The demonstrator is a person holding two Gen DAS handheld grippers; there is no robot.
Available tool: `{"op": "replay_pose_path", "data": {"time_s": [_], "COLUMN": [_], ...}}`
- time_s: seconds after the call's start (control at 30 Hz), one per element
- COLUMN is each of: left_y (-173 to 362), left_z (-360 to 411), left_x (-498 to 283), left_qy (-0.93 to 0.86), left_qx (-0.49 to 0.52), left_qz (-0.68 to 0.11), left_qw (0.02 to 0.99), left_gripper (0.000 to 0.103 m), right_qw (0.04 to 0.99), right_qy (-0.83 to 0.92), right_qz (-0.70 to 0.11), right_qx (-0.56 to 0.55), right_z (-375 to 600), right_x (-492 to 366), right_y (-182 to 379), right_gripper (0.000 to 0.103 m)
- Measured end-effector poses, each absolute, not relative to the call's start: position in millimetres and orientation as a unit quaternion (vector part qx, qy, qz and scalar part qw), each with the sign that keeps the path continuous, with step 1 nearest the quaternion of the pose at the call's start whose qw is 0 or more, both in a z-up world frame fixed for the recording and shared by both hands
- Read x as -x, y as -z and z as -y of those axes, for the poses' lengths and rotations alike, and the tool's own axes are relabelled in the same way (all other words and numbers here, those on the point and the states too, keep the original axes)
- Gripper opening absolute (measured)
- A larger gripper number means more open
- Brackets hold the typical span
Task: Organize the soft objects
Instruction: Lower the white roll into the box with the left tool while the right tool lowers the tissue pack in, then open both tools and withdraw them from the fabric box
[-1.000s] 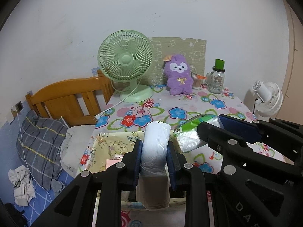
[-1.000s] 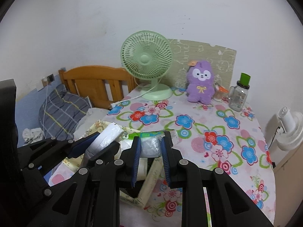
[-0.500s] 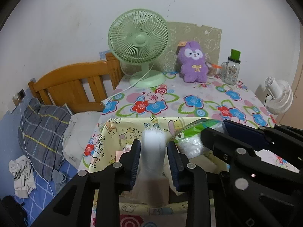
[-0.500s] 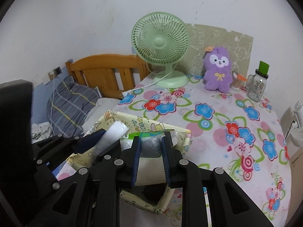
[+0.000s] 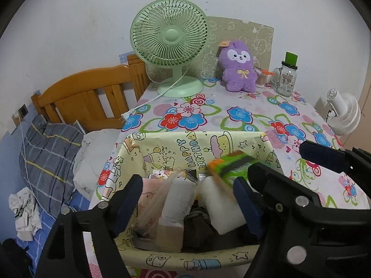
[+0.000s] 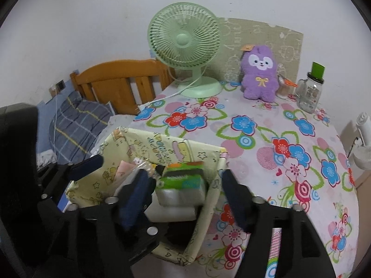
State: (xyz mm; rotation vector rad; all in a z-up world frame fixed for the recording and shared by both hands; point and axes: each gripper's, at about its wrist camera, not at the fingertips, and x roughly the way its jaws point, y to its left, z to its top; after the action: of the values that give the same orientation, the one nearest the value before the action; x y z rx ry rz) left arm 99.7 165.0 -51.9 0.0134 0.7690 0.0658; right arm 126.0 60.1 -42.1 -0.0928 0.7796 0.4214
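A yellow cartoon-print fabric box (image 5: 185,136) (image 6: 162,139) stands at the table's near left corner. My left gripper (image 5: 186,201) hangs over it with its jaws opening. A white soft pack (image 5: 177,199) stands in the box between the fingers, free of both pads. My right gripper (image 6: 185,194) is beside it, jaws also opening. A green-and-white tissue pack (image 6: 183,180) (image 5: 222,185) lies in the box between its pads, untouched and blurred. The right gripper's far finger (image 5: 324,159) shows at the right of the left wrist view. A purple plush (image 5: 238,69) (image 6: 260,74) sits at the back of the table.
On the floral tablecloth (image 6: 266,139) stand a green desk fan (image 5: 171,46) with its cord and a glass jar with a green lid (image 5: 286,78). A white fan (image 5: 343,113) is off the right edge. A wooden bed headboard (image 5: 88,97) and checked pillow (image 5: 48,153) lie left.
Both grippers have sunk over the box and gone from shut to open. The white pack and the green tissue pack have left the pads and now sit in the box.
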Motion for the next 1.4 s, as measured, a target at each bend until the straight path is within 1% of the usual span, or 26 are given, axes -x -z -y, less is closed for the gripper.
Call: {"op": "replay_pose_path", "data": {"time_s": [0.13,0.57,0.77,0.83,1.03,1.4], "left_y": [50.1,39.2,32.9,30.2,24.9,18.8], "left_z": [-159.4,-135.7,-122.4,-115.6,-97.2,-67.0], "left_x": [-94.7,-81.7,-76.3,-74.1,-68.9,-61.4], "left_qy": [-0.028,-0.013,-0.007,0.000,0.013,0.027], "left_qx": [-0.012,-0.019,-0.021,-0.022,-0.032,-0.036], "left_qz": [-0.373,-0.361,-0.357,-0.353,-0.342,-0.331], "left_qw": [0.927,0.932,0.934,0.935,0.939,0.943], "left_gripper": [0.087,0.089,0.091,0.091,0.095,0.101], "right_qw": [0.900,0.909,0.918,0.920,0.927,0.937], "right_qy": [-0.209,-0.195,-0.176,-0.171,-0.148,-0.119], "right_qz": [-0.380,-0.367,-0.354,-0.352,-0.343,-0.329], "right_qx": [0.037,0.030,0.031,0.028,0.022,0.020], "right_z": [-56.2,-36.2,-19.8,-14.3,6.4,40.1], "right_x": [-124.2,-110.7,-102.8,-101.1,-94.1,-82.3], "right_y": [42.9,33.7,26.6,24.8,18.4,10.2], "right_gripper": [0.077,0.079,0.085,0.088,0.094,0.100]}}
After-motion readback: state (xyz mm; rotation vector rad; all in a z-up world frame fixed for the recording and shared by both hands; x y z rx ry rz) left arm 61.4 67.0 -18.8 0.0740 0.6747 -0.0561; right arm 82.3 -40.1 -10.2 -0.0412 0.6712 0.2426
